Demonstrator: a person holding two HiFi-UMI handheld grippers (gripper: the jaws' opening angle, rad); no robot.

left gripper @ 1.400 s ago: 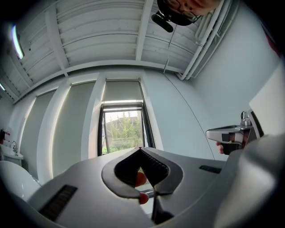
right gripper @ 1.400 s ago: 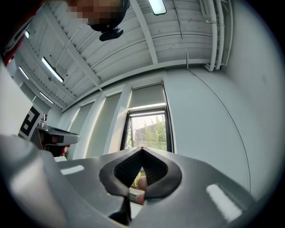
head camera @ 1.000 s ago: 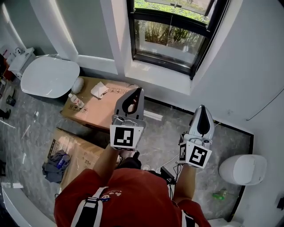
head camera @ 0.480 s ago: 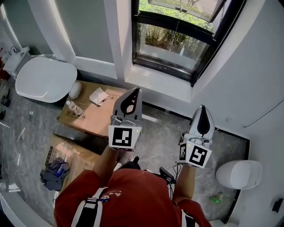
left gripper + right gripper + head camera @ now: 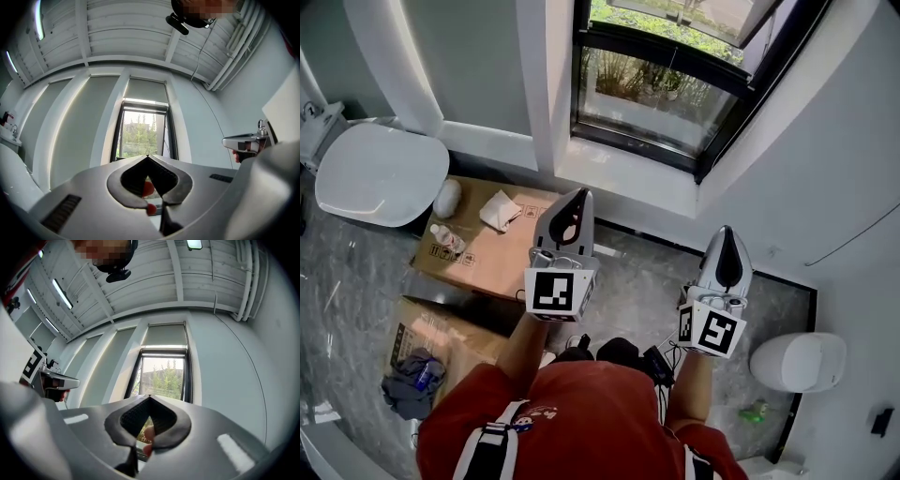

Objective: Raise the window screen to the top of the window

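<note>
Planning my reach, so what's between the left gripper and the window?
Nothing solid: the left gripper view shows open air from the left gripper to the window. The head view shows only floor and white sill beneath.

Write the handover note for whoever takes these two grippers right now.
Left gripper: jaws shut, empty, aimed at the window, well short of it.
Right gripper: jaws shut, empty, beside the left one, also short of the window.
Window screen: covers the window's upper part; its lower edge hangs partway down.
Done: nothing on the screen; neither gripper touches it.
Left: close in on the window, probably grip the screen's lower edge, and raise it to the top.
</note>
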